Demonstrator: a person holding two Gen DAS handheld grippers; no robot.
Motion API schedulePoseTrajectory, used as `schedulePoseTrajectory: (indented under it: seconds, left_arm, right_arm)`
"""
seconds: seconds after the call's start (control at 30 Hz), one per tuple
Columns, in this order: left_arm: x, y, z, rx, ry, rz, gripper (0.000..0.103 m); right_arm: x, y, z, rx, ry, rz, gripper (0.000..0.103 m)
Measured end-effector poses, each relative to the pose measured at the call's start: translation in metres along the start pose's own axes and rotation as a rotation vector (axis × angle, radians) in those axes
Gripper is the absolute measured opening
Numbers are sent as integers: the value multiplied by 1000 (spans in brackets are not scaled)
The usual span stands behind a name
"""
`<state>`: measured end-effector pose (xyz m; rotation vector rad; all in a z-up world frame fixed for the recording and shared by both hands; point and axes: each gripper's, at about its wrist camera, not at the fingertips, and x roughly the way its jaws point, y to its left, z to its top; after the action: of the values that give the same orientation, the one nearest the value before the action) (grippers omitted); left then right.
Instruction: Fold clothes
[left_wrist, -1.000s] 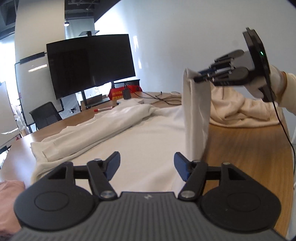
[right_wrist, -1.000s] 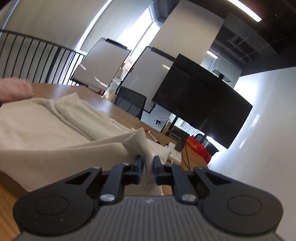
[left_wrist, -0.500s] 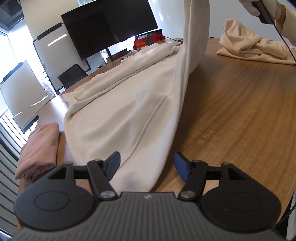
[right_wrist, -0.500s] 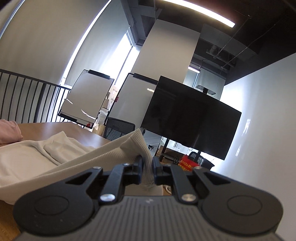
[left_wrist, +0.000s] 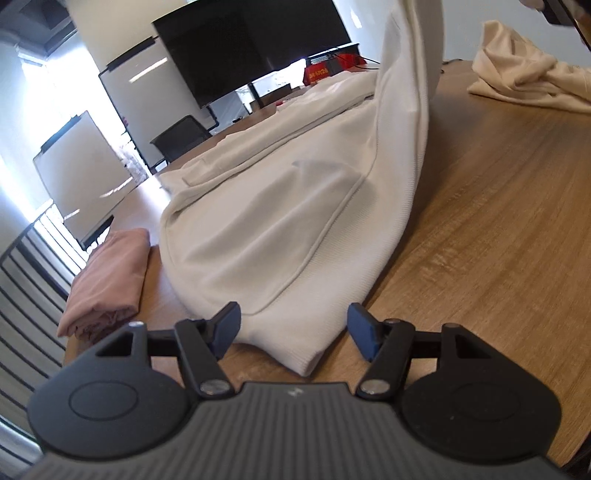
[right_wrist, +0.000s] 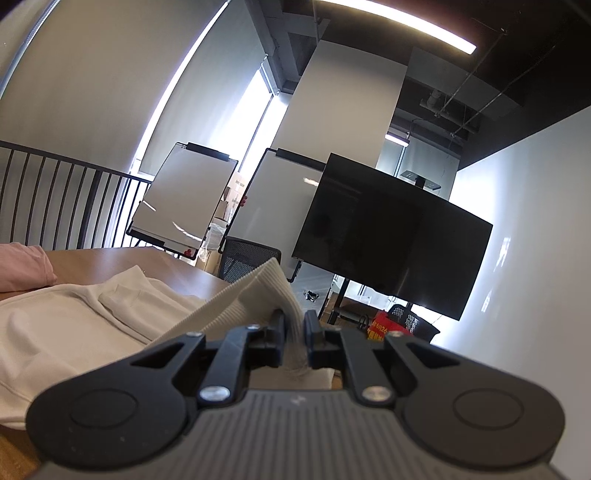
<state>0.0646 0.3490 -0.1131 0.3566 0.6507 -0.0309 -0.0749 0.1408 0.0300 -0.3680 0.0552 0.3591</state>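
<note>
Right now, closest to us, the left gripper (left_wrist: 293, 326) sits low over the wooden table (left_wrist: 498, 221), jaws standing wide apart with nothing pinched. The near corner of the white sweatshirt (left_wrist: 266, 229) lies on the tabletop between the blue pads (left_wrist: 360, 330), its ribbed hem poking toward the camera, and neither pad presses on it. Just off to the left of that corner sits a folded pink garment (left_wrist: 110, 280), resting by the table edge, apart from the white one.

Moving out, the sweatshirt spreads flat across the wood, a curved seam running over its front. Its right edge climbs steeply off the table in a tall strip, rising out of the top of the left wrist view. Over on the right wrist view, the right gripper (right_wrist: 294, 334) is clamped narrow on that ribbed hem, the fabric squeezed between the two fingers and draping down to the left toward the rest of the garment.

Farther back on the right, a crumpled cream garment (left_wrist: 524, 81) lies in a heap on the table, well apart from the white one. Beyond the far end stand a large black screen (left_wrist: 255, 48), two whiteboards (right_wrist: 184, 199) and a dark office chair (left_wrist: 181, 142).
</note>
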Motion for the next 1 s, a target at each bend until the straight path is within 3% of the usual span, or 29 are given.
schedulePoseTrajectory:
  seconds: [0.23, 0.27, 0.33, 0.43, 0.53, 0.57, 0.67, 0.83, 1.0]
  left_arm:
    - [-1, 56, -8, -702, 80, -143, 61]
    - [-1, 58, -10, -748, 78, -160, 60]
    - [1, 57, -9, -788, 78, -155, 56]
    - [9, 54, -12, -817, 108, -143, 33]
    - [10, 52, -14, -817, 103, -137, 28]
    - [9, 53, -14, -817, 101, -131, 20]
    - [7, 53, -16, -818, 93, -115, 8]
    - [-14, 60, -18, -850, 41, -81, 0]
    - [-58, 69, -9, -833, -57, -11, 0]
  right_arm:
    - [9, 16, -17, -12, -9, 17, 12]
    - [11, 17, -19, -4, -7, 15, 12]
    - [11, 16, -22, 12, -2, 12, 13]
    - [6, 11, -26, 30, 11, 6, 13]
    - [-2, 5, -32, 41, 23, 1, 13]
    - [-5, 3, -34, 44, 27, -1, 13]
    - [-17, -3, -41, 53, 36, -10, 13]
    - [-46, -11, -54, 85, 36, -10, 13]
    - [-81, -10, -72, 111, 25, -22, 9]
